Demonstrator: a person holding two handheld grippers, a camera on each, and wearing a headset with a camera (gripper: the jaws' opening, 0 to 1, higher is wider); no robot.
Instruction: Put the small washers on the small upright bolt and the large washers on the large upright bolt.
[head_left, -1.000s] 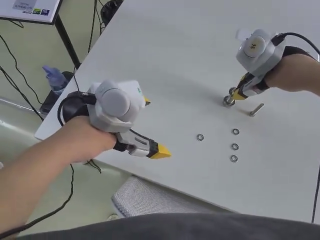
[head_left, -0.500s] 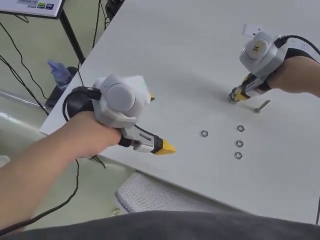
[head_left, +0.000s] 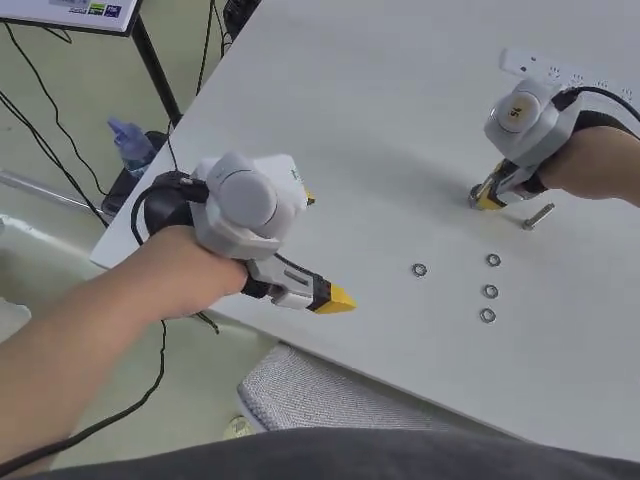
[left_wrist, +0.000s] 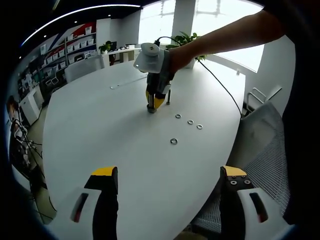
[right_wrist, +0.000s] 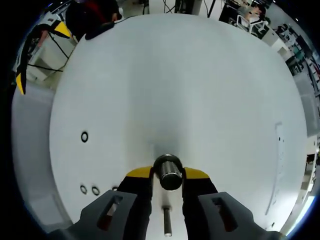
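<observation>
My right gripper (head_left: 487, 198) (right_wrist: 169, 175) is shut on the large bolt (right_wrist: 170, 172), whose round end shows between the yellow jaw tips, down at the white table (head_left: 380, 120). The small bolt (head_left: 538, 216) (right_wrist: 166, 220) lies flat just beside it. Several small washers lie loose on the table: one alone (head_left: 419, 270) (left_wrist: 173, 141) and three in a row (head_left: 490, 291) (left_wrist: 190, 121). My left gripper (head_left: 320, 248) (left_wrist: 169, 172) hovers open near the table's front edge, well short of the washers, with nothing between its jaws. The right gripper (left_wrist: 154, 102) also appears in the left gripper view.
The table edge (head_left: 300, 335) runs close under my left gripper, with a grey chair (head_left: 300, 395) below it. A spray bottle (head_left: 130, 145) and cables sit on the floor to the left. A white strip (head_left: 560, 72) lies on the table beyond my right gripper.
The head camera has shifted a little. My right gripper keeps its hold on the large bolt at the same spot by the small bolt. My left gripper has barely moved.
</observation>
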